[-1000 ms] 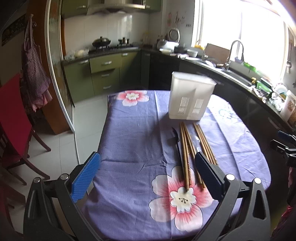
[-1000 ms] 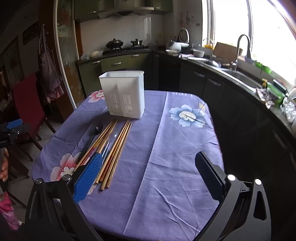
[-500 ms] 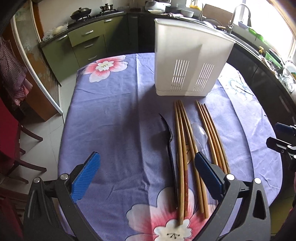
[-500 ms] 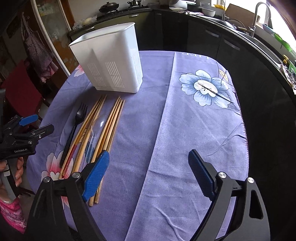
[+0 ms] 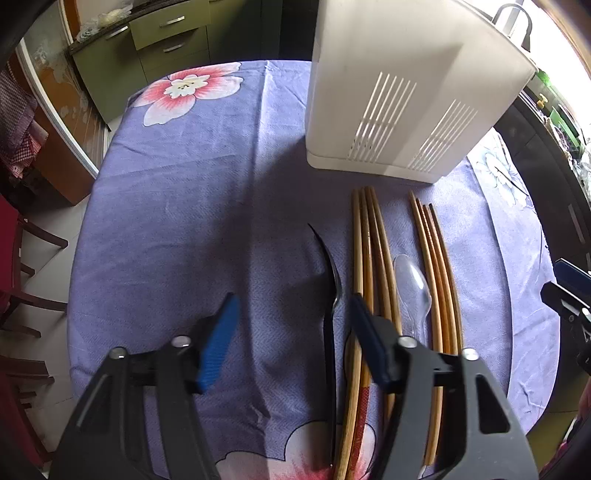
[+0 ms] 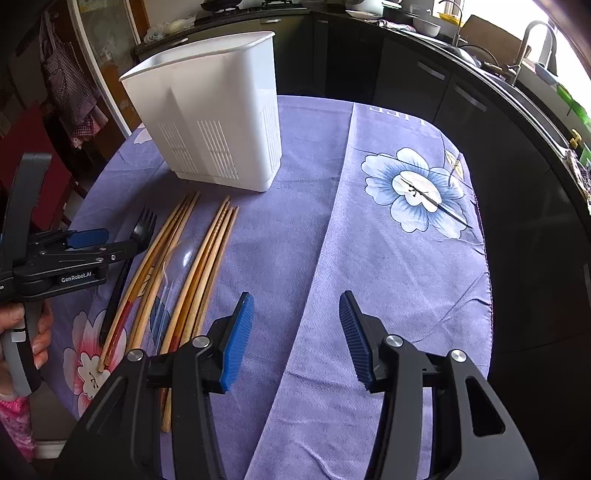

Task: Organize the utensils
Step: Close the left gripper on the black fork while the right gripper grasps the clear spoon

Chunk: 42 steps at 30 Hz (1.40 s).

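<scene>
A white slotted utensil holder (image 5: pixel 410 92) stands upright at the far side of the table; it also shows in the right wrist view (image 6: pixel 210 122). In front of it lie a black plastic fork (image 5: pixel 330 306), two bundles of wooden chopsticks (image 5: pixel 369 258) (image 5: pixel 436 266) and a clear plastic spoon (image 5: pixel 413 288) between them. My left gripper (image 5: pixel 291 328) is open, low over the cloth, its right finger above the fork handle and chopsticks. My right gripper (image 6: pixel 295 332) is open and empty over bare cloth, right of the chopsticks (image 6: pixel 207 266), fork (image 6: pixel 125 266) and spoon (image 6: pixel 173 269).
The table (image 6: pixel 388 258) wears a purple flowered cloth. A red chair (image 5: pixel 11 258) stands at its left. Green cabinets (image 5: pixel 170 33) and a dark counter with sink (image 6: pixel 517 74) run behind and to the right. The left gripper's body (image 6: pixel 59 258) shows at the right wrist view's left.
Both grippers moved forward and down toward the table. The left gripper's jaws narrowed and came over the fork handle. The right gripper's jaws also narrowed.
</scene>
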{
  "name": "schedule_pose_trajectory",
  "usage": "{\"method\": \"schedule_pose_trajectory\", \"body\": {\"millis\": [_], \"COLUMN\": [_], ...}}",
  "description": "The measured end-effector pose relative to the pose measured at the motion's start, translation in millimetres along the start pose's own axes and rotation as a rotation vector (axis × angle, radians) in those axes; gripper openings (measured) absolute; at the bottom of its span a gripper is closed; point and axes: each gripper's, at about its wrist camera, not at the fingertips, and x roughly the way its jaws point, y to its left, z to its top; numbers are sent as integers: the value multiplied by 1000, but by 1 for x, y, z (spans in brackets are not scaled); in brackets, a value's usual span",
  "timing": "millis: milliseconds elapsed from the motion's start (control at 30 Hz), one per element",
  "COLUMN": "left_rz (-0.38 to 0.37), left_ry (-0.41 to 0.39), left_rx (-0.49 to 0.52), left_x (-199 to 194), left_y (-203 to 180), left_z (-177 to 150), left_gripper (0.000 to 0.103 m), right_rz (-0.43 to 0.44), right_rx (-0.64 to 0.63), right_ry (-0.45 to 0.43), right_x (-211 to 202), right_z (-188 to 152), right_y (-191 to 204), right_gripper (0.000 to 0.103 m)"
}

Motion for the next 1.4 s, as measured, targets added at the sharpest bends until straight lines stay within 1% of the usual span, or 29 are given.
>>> {"method": "schedule_pose_trajectory", "body": {"millis": [33, 100, 167, 233, 333, 367, 400, 433, 567, 700, 833, 867, 900, 933, 967, 1033, 1167, 1233, 1400], "left_rz": [-10, -24, -26, -36, -44, -45, -49, -50, -43, -46, -43, -43, -40, -37, -34, -28, -18, -21, -18], "left_ry": [11, 24, 20, 24, 32, 32, 35, 37, 43, 33, 32, 30, 28, 23, 17, 9, -2, -5, -20], "left_rx": [-3, -2, 3, 8, 23, 29, 34, 35, 45, 45, 45, 43, 44, 45, 46, 47, 51, 47, 45], "left_x": [3, 6, 7, 8, 9, 9, 9, 10, 14, 14, 14, 13, 12, 11, 9, 6, 2, 0, -5], "left_y": [0, 0, -1, -3, -10, -12, -14, -15, -21, -20, -16, -15, -14, -13, -10, -8, -1, 2, 9], "left_z": [1, 2, 4, 5, 7, 8, 9, 10, 14, 17, 17, 17, 17, 17, 16, 16, 14, 14, 11], "left_gripper": [41, 39, 38, 26, 23, 21, 16, 13, 7, 5, 4, 4, 4, 4, 4, 4, 4, 4, 4], "right_rz": [0, 5, 15, 18, 15, 13, 11, 11, 8, 36, 59, 72, 84, 96, 107, 133, 171, 194, 199], "right_rx": [0, 3, 8, 6, -3, -4, -4, -2, 2, 2, -30, -39, -46, -51, -60, -75, -107, -109, -101], "right_ry": [2, 6, 10, 15, 17, 16, 15, 15, 20, 36, 59, 66, 74, 82, 91, 116, 157, 178, 211], "right_x": [1, 3, 6, 8, 11, 11, 11, 11, 12, 13, 17, 19, 20, 22, 24, 30, 41, 47, 57], "right_z": [0, 0, 0, 0, 0, 0, 0, 0, 1, 3, 8, 9, 11, 12, 14, 15, 15, 15, 16], "right_y": [-1, -1, -2, -1, 1, 2, 1, 1, -1, 3, 20, 26, 32, 37, 43, 56, 83, 93, 107], "right_gripper": [49, 49, 49, 49, 49, 49, 49, 49, 49, 49, 48, 47, 41, 33, 29, 18, 12, 11, 11]}}
